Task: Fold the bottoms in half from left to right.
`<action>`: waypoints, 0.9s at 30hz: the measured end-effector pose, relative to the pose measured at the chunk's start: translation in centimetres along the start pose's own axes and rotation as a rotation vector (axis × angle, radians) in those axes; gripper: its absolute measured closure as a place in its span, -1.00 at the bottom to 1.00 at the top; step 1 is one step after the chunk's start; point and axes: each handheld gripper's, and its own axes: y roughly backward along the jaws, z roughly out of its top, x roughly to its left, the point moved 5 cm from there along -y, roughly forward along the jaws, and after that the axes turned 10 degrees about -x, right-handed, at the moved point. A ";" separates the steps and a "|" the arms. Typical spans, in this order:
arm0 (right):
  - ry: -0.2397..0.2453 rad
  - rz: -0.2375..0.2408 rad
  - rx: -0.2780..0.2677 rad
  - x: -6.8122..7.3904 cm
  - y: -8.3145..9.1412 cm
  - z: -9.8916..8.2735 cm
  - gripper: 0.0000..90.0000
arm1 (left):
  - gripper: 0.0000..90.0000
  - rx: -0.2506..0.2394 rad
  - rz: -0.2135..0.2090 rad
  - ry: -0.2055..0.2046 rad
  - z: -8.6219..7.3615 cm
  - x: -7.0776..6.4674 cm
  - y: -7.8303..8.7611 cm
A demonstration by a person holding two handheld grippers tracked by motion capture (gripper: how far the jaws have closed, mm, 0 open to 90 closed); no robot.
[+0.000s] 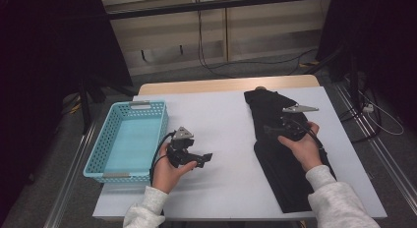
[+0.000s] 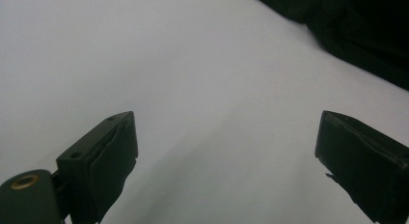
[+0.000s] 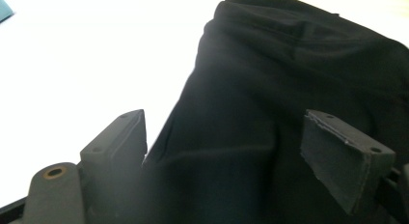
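Right tool (image 1: 273, 131) spread wide, nothing clamped, jaws poised just above the black cloth (image 1: 282, 159) with fabric seen between them in the right gripper view but not pinched; pads (image 3: 343, 159) clear of the folds. Left tool (image 1: 202, 159) likewise released, jaws far apart over bare white table (image 1: 221, 115), gripping nothing, resting low near the table's middle and pointed toward the cloth. Black cloth (image 3: 289, 89) lay on the right half of the table, stretched as a long strip from near the far edge down toward the near edge, its far end bunched and wrinkled, its near part flatter and wider. Left side of the cloth bordered by open white surface; right side close to the table's right edge. Blue basket (image 1: 101, 161) stood at the left edge of the table, well apart from the cloth, just beside the left hand (image 1: 167, 171). Wide bare stretch of table between the two tools. Right hand (image 1: 305, 149) rested over the middle of the cloth. Dark corner of the cloth (image 2: 357, 35) visible at the upper right of the left gripper view.
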 end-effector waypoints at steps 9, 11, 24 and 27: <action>0.016 -0.026 0.034 0.6 -2.4 -0.1 -0.49 | -0.83 0.007 0.003 0.009 -0.2 0.1 -0.2; 0.011 -0.028 0.043 0.7 -3.0 -0.2 -0.46 | -0.83 0.003 0.003 0.009 -0.1 0.1 -0.2; 0.058 -0.020 0.070 2.6 -6.7 -0.8 -0.14 | -0.82 0.020 -0.003 0.012 -0.4 0.1 -0.4; 0.079 -0.056 0.083 2.6 -7.3 -1.3 0.00 | -0.82 0.017 0.001 0.007 -0.4 0.1 -0.4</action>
